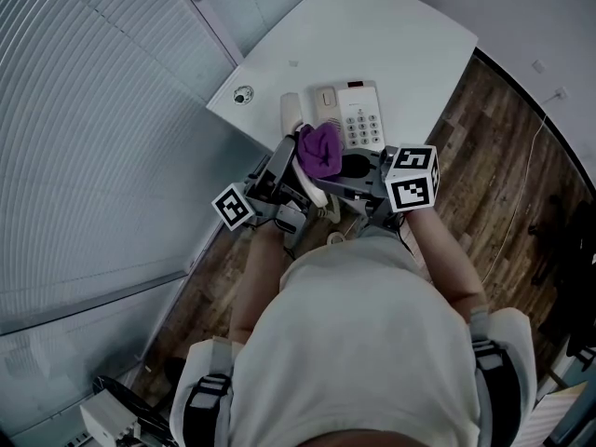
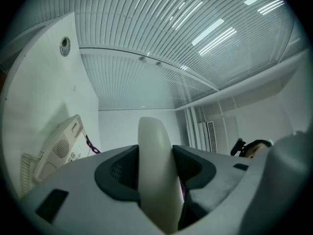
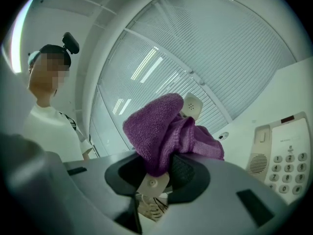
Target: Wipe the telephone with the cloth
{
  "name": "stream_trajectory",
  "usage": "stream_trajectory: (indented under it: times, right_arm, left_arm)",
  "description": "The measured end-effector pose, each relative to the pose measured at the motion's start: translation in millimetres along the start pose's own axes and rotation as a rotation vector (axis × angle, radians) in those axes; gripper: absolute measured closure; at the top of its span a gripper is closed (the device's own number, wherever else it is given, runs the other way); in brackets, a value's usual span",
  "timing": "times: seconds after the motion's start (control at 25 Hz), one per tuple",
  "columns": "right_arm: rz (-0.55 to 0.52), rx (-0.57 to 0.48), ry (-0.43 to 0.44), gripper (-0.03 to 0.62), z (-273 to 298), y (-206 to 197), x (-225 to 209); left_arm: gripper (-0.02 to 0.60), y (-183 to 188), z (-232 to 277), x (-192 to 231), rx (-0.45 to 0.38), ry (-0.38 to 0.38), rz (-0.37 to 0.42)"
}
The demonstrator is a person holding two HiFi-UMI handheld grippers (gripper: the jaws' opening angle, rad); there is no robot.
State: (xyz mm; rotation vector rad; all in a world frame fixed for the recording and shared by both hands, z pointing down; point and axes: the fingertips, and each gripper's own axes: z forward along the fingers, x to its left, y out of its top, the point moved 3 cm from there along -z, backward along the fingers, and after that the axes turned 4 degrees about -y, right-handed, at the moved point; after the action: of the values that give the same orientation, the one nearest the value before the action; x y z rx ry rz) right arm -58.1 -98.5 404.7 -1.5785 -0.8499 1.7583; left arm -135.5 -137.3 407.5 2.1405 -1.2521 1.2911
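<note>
Slatted blinds (image 1: pixel 84 138) noted at far left. A round grommet (image 1: pixel 243 94) is set in the surface (image 1: pixel 400 35) near its left edge. The jaws of the left gripper (image 1: pixel 291 164) are clamped on the handset (image 2: pixel 155 170), which is held off the telephone (image 1: pixel 358 110). The cloth (image 1: pixel 321 149), purple, is bunched against the handset and pinched in the jaws of the right gripper (image 1: pixel 361 168). The telephone is sat at the near edge of the surface, its near end blocked from the head view by cloth and grippers. Wooden floor (image 1: pixel 503 175) noted at right.
</note>
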Motion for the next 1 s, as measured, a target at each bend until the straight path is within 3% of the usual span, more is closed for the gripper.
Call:
stream_trajectory:
  times: [0.2,0.64,1.0]
  right_arm:
    - [0.015,0.024,0.007,0.474,-2.4,-2.8,-5.4]
    - [0.025,0.062,0.044,0.474,-12.5,-16.7,1.8]
    - [0.062,0.064,0.041,0.474,-14.0,-30.0,-2.1]
  left_arm:
    - [0.356,2.6,2.0,5.0,0.020,0.020,0.027]
    - [0.356,22.4,-3.1,9.7,-0.056,0.024,0.020]
    - [0.356,35.4,2.1,12.6,-0.061,0.018,0.037]
